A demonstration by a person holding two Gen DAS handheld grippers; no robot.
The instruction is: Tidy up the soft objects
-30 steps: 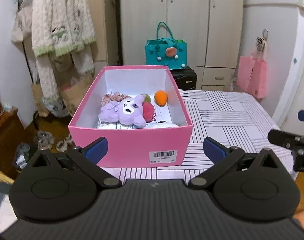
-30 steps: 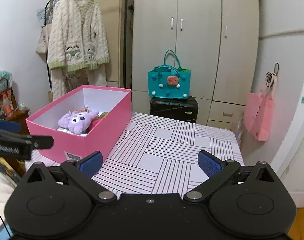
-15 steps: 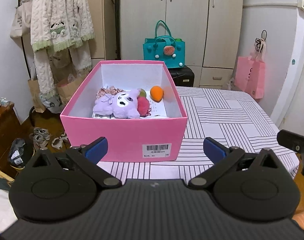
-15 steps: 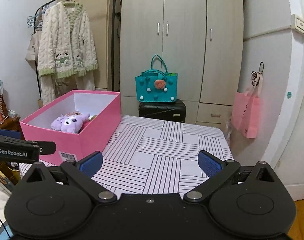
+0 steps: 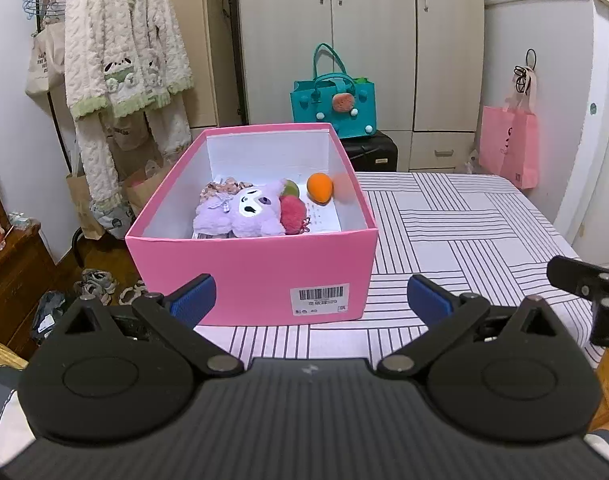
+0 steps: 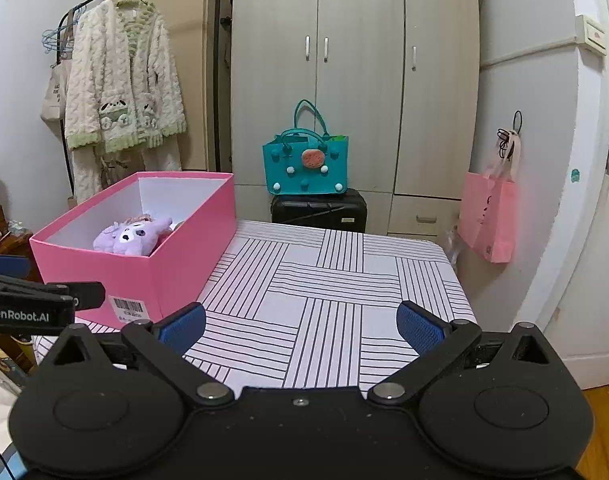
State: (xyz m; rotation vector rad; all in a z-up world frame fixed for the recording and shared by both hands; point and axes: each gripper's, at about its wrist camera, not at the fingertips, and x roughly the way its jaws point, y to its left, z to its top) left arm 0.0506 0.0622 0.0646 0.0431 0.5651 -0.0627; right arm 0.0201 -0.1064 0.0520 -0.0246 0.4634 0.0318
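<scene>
Inside the pink box (image 5: 248, 272), at the surface's left, a purple plush (image 5: 248, 210) and orange ball (image 5: 319, 188) are gathered; nothing soft is seen outside. Both the left gripper (image 5: 308, 300) and right gripper (image 6: 300, 326) are held empty, jaws spread; a clean withdrawal, box undisturbed, is probably all that is needed.

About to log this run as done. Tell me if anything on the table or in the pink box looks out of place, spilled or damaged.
Nothing stands out. The purple plush, red pom-pom and orange ball all lie inside the pink box, which sits upright and undented on the striped table. Both grippers, left and right, are open and hold nothing.
</scene>
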